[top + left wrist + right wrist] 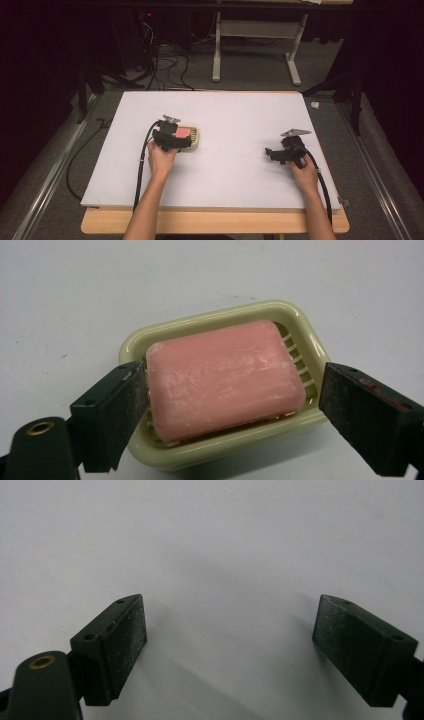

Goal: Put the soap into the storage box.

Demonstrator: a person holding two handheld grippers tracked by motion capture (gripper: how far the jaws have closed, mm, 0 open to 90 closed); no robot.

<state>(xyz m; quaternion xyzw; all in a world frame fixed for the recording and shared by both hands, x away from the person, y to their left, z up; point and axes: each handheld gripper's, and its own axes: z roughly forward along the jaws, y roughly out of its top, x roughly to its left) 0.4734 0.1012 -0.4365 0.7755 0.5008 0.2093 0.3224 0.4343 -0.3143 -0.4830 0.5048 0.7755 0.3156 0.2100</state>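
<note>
The left gripper (225, 405) is straddling the pink soap (223, 378) in its dish (210, 320) with jaws wide, nothing gripped yet; the right gripper (230, 645), at three o'clock, is idling with jaws wide and empty.

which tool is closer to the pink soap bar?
Left. The left tool straddles the pink soap bar in its soap dish, jaws open on either side. The right tool sits far off over bare table.
</note>
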